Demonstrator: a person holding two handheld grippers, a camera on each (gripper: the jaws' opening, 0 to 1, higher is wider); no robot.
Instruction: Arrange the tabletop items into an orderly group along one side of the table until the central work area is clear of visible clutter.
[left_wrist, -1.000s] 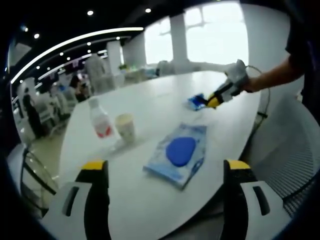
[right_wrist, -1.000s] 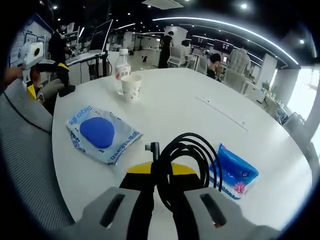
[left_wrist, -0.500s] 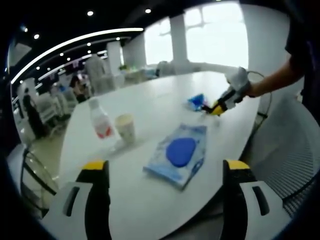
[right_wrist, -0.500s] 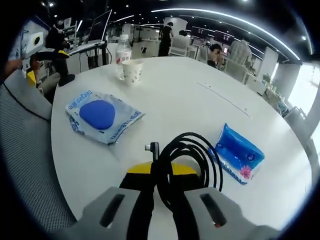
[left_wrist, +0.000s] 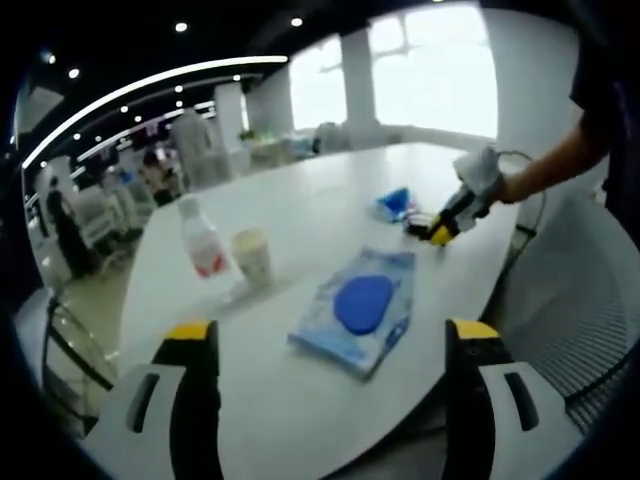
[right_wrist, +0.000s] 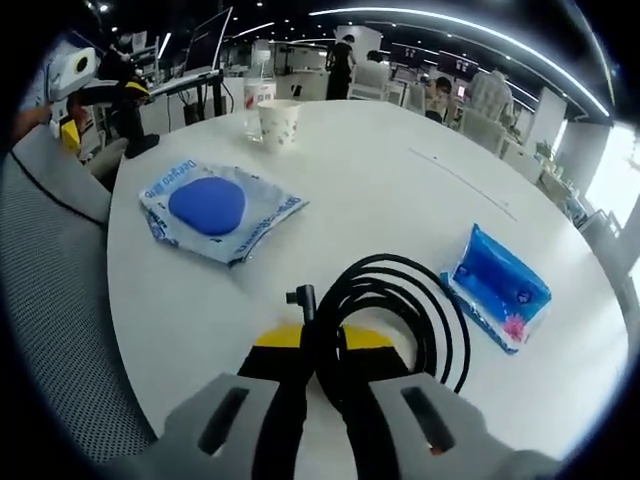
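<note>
Right gripper view: my right gripper (right_wrist: 322, 345), clamped on the coiled black cable (right_wrist: 395, 315), has drawn it away from the blue tissue pack (right_wrist: 497, 287), toward the white table's (right_wrist: 360, 170) near edge. My left gripper (left_wrist: 330, 345) hangs wide open, holding nothing.

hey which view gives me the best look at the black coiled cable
The right gripper view. There the black coiled cable sits large and close, pinched in the right gripper, its loops and plug end clear against the white table. In the left gripper view it is a small dark shape at that gripper's tip, too tiny to read.
</note>
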